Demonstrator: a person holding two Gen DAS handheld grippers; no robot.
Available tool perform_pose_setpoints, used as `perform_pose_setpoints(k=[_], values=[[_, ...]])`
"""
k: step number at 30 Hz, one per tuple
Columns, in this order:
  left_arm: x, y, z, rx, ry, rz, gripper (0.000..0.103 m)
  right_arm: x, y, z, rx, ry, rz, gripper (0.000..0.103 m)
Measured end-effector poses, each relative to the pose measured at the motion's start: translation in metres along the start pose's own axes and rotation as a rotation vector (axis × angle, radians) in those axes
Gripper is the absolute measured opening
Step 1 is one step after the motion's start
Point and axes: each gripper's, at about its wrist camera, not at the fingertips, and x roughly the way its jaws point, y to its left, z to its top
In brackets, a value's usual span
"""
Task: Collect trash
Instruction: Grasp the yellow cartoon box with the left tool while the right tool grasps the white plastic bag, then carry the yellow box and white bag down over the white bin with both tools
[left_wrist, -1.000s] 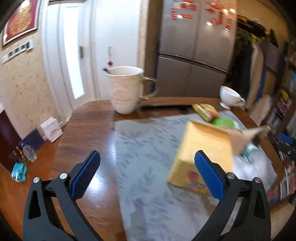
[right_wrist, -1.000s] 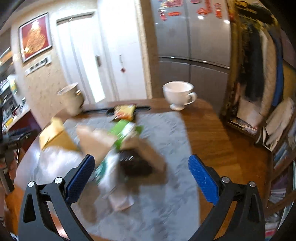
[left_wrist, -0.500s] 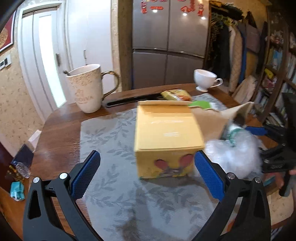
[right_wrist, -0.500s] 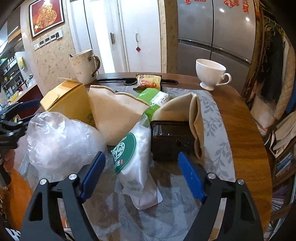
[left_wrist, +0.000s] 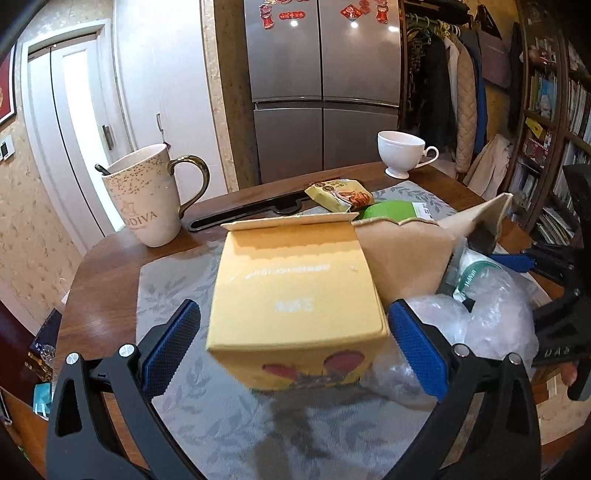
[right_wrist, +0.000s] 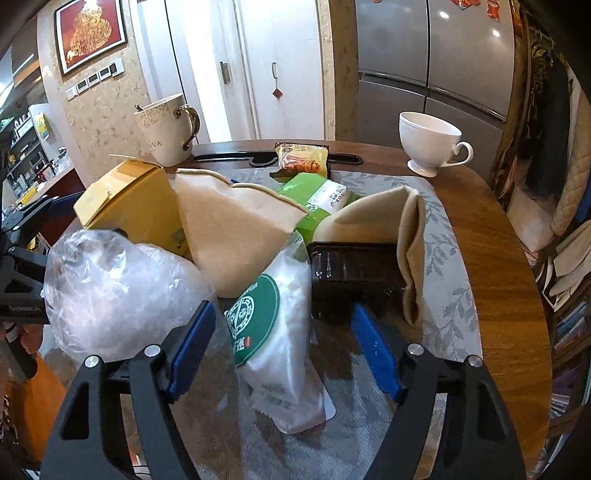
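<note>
Kitchen table (right_wrist: 491, 236) w/ grey mat, trash piled. L gripper (left_wrist: 291, 347) jaws apart around yellow box (left_wrist: 295, 291), not touching. R gripper (right_wrist: 284, 339) has been closing round white-green packet (right_wrist: 273, 332), pads not yet pressing.

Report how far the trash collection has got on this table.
Done: nothing visibly collected; the trash sits piled on the placemat.

In hand: the left gripper straddles the yellow carton, jaws open. The right gripper has just been closing around the white green-label packet, not yet pinching.

Left: brown paper bag, clear plastic bag, black tray, green wrapper, snack packet.
</note>
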Motion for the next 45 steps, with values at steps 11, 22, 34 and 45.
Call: perform_pose_setpoints(k=[11, 22, 34, 45], values=[[-0.003, 0.022, -0.014, -0.111, 0.000, -0.061, 0.079, -0.006, -0.014, -0.011, 0.080, -0.007, 0.084, 0.034], [-0.032, 0.042, -0.029, -0.189, -0.019, -0.044, 0.079, -0.029, -0.024, -0.017, 0.146, -0.063, 0.176, 0.033], [-0.066, 0.048, -0.053, -0.222, -0.023, -0.001, 0.079, -0.055, -0.017, -0.030, 0.132, -0.091, 0.182, 0.033], [-0.094, 0.037, -0.079, -0.204, 0.009, 0.017, 0.079, -0.080, -0.005, -0.052, 0.082, -0.093, 0.190, 0.033]])
